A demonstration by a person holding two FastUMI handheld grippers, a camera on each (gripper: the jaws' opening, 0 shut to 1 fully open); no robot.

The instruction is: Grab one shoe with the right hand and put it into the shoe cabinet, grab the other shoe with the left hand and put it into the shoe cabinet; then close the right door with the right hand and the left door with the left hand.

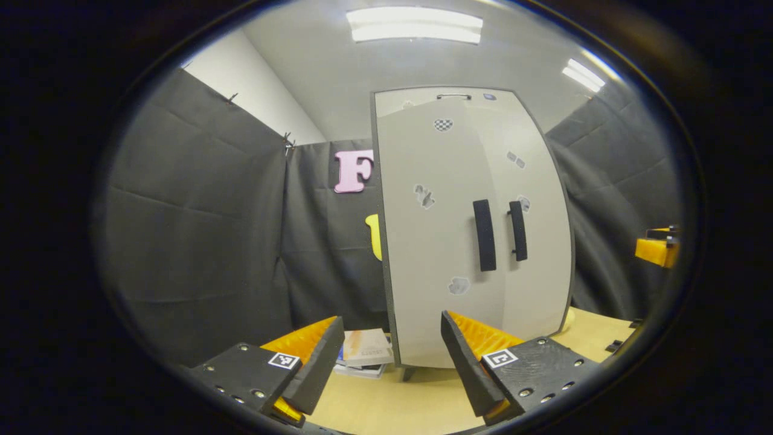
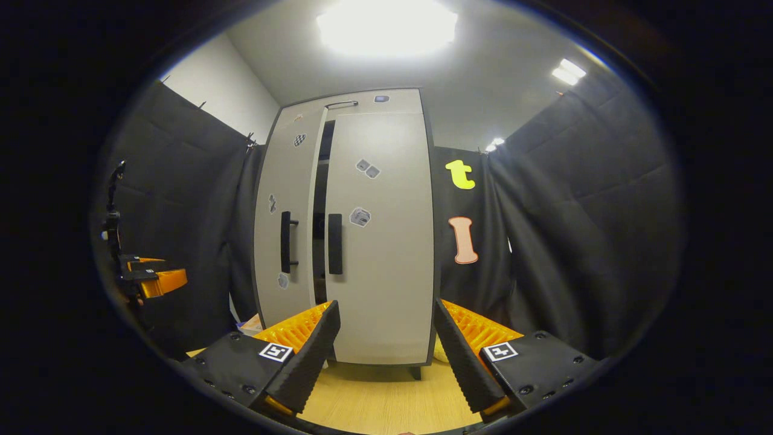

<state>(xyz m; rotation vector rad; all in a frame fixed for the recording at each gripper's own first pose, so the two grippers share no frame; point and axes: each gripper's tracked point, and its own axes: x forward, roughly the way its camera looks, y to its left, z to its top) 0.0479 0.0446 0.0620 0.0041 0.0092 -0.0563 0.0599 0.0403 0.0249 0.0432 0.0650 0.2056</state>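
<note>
The pale grey shoe cabinet point(image 1: 447, 241) stands upright on the wooden table, with two black vertical handles point(image 1: 484, 234) side by side at mid height. In the right gripper view the cabinet point(image 2: 374, 254) shows a narrow dark gap point(image 2: 320, 211) between its doors. The left door point(image 2: 284, 181) stands slightly ajar, while the right door point(image 2: 386, 181) looks flush. My left gripper point(image 1: 391, 319) is open and holds nothing, a short way in front of the left door's lower part. My right gripper point(image 2: 386, 305) is also open and holds nothing, facing the right door's lower part.
A small stack of books point(image 1: 365, 350) lies on the table point(image 1: 386, 405) by the cabinet's left foot. The other gripper point(image 1: 658, 249) hangs at the far right of the left gripper view. The left gripper point(image 2: 151, 278) appears at the left edge of the right gripper view. Black cloth walls surround the booth.
</note>
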